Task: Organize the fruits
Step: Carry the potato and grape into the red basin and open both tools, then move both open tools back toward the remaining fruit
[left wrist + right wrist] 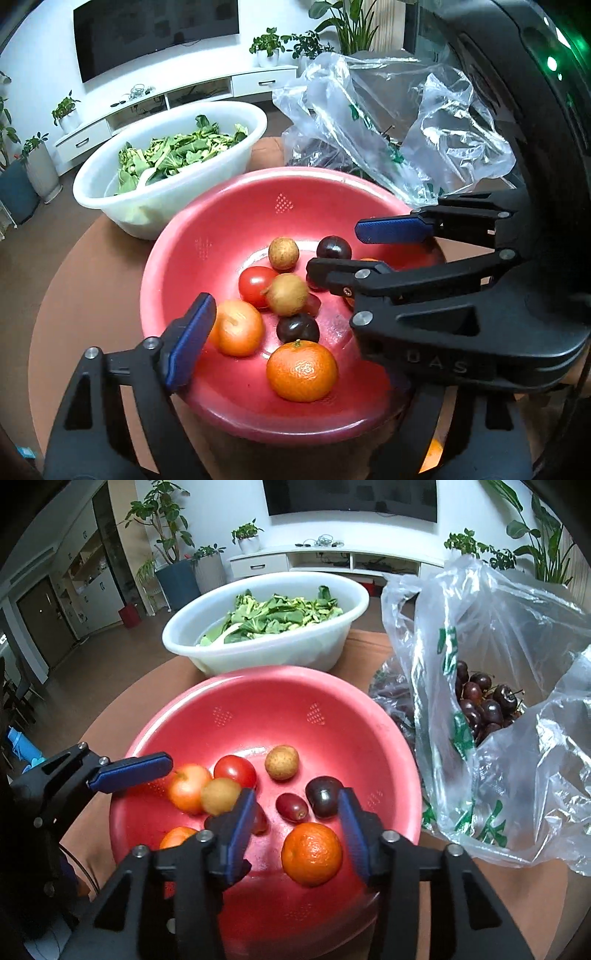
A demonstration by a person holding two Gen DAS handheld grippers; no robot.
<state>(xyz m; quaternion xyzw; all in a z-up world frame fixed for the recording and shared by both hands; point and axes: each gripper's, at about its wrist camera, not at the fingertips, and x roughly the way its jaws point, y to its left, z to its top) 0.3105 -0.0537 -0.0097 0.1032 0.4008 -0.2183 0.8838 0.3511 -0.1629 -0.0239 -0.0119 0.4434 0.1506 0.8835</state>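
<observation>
Fruits (311,853) fill the red bowl (332,698) (brown table (369,646), living room); both tools released, grasping nothing.

Red bowl (280,709), orange tangerine (311,853), white basin (258,650)

My table (110,709) is round and brown. A red bowl (258,701) sits at its near edge. Behind it, at the far edge, stands a white tub (266,650). A clear plastic bag (517,738) lies along the right edge, just beside the bowl.
</observation>
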